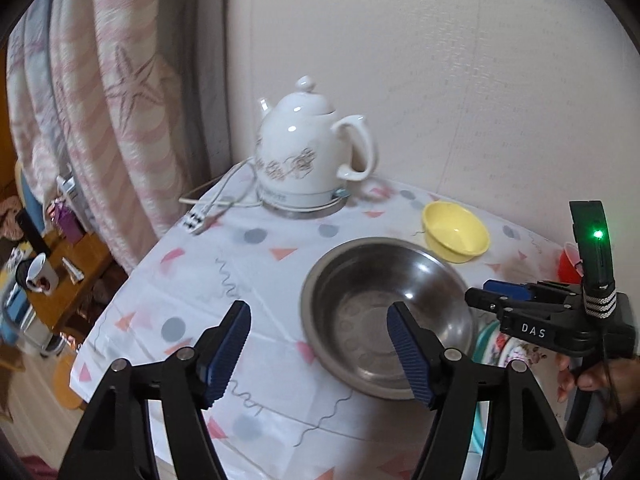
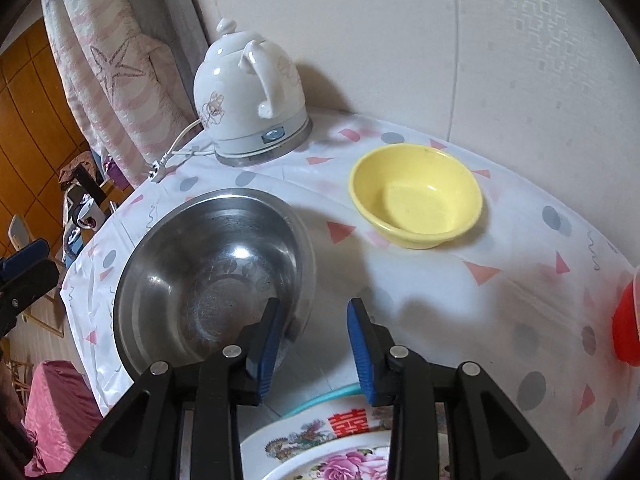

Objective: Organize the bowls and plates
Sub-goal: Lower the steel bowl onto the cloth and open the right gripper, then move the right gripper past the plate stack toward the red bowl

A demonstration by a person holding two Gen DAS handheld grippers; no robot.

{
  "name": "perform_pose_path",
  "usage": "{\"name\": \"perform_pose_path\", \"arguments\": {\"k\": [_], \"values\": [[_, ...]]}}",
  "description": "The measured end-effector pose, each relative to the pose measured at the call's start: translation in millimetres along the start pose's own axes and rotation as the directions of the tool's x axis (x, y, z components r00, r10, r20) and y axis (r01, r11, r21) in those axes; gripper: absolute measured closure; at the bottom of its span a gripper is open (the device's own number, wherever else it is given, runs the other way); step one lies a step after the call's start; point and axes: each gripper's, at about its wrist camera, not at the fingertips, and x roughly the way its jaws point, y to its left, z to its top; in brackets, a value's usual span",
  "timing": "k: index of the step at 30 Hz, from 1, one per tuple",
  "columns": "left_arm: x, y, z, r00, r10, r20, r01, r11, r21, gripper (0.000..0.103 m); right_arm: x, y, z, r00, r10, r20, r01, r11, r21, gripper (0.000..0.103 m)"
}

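The table (image 2: 420,300) has a dotted white cloth. The open left gripper (image 1: 318,354) hangs by the empty metal bowl (image 1: 384,316). The open right gripper (image 2: 312,344) holds nothing, with the empty yellow bowl (image 2: 416,196) ahead of it.

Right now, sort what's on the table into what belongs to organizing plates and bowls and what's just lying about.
Belongs to the job:
steel bowl
yellow bowl
floral plate
red bowl

Just lying about:
kettle
cord
mug, off the table on a side stand
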Motion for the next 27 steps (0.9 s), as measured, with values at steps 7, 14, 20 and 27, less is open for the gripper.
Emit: {"name": "perform_pose_path", "arguments": {"k": [7,14,20,27], "values": [[-1,-28,7,0.999,-0.030,0.010,0.030,0.997,0.071,0.032,-19,-20,-5,0.999,-0.013,0.038,0.011,0.999,0.053,0.069],[2,-53,10,0.998,-0.061,0.007,0.060,0.990,0.127,0.032,-34,-41,-14,0.998,-0.036,0.057,0.029,0.994,0.108,0.069],[7,-75,13,0.995,-0.097,-0.004,0.096,0.981,0.168,0.032,-46,-60,-22,0.996,-0.064,0.069,0.052,0.986,0.158,0.069],[17,-101,16,0.988,-0.153,-0.038,0.157,0.965,0.209,0.031,-61,-82,-33,0.990,-0.103,0.095,0.081,0.974,0.212,0.066]]}}
